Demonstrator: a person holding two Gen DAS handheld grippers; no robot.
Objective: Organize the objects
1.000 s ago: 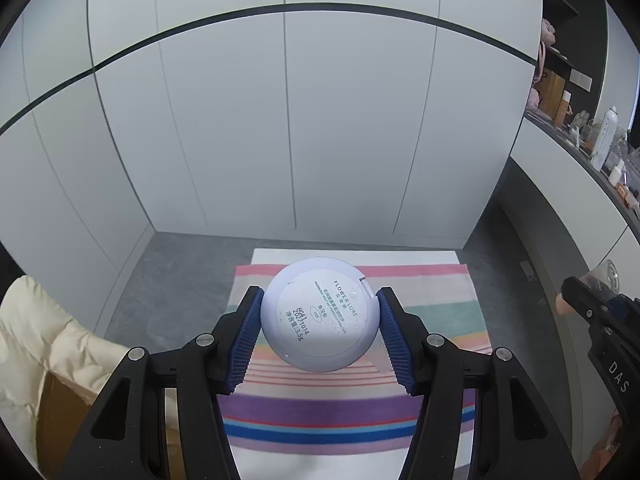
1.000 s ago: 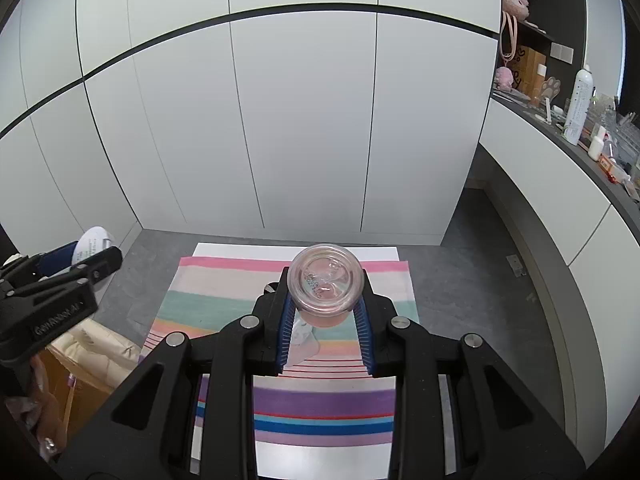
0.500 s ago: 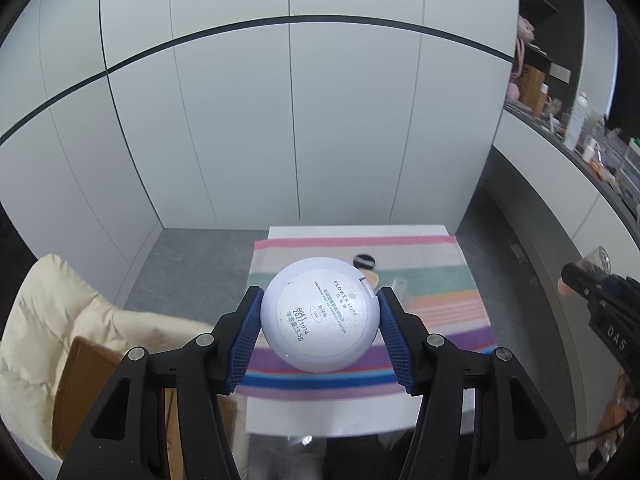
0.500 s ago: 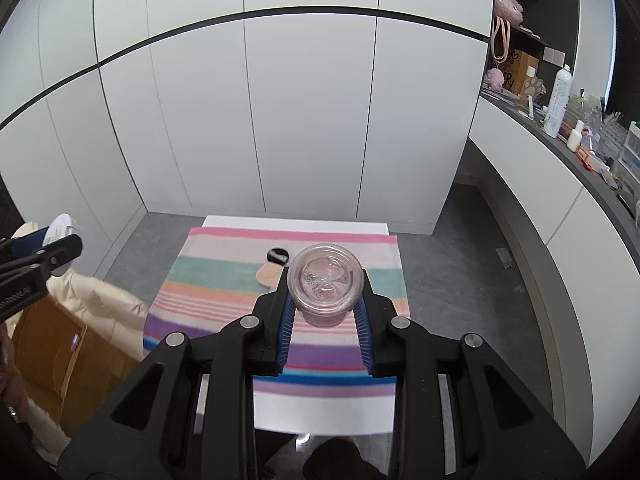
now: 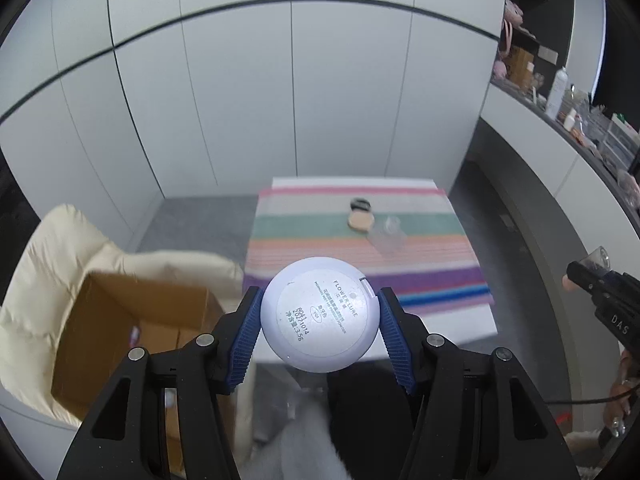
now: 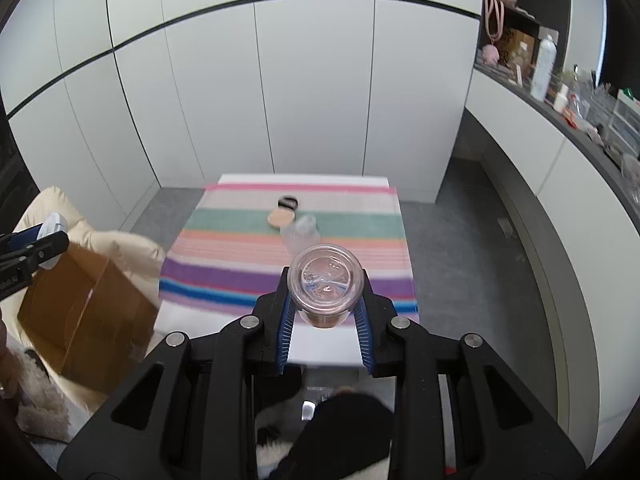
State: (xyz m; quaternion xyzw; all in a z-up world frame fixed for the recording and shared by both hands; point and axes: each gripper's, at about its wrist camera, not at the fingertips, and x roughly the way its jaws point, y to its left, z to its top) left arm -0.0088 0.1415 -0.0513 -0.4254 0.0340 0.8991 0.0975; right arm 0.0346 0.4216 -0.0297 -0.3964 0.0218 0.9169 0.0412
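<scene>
Left tool point(image 5: 319, 322) grips white compact point(image 5: 319, 314); right view alone shows jar point(image 6: 326, 283).

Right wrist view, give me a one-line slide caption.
Right gripper clamps a clear jar above the striped cloth.

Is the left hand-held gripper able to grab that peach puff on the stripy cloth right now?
Probably not. The left hand-held gripper is already shut on a round white case, so nothing more fits. The peach puff lies uncovered, far off on the striped cloth.
</scene>
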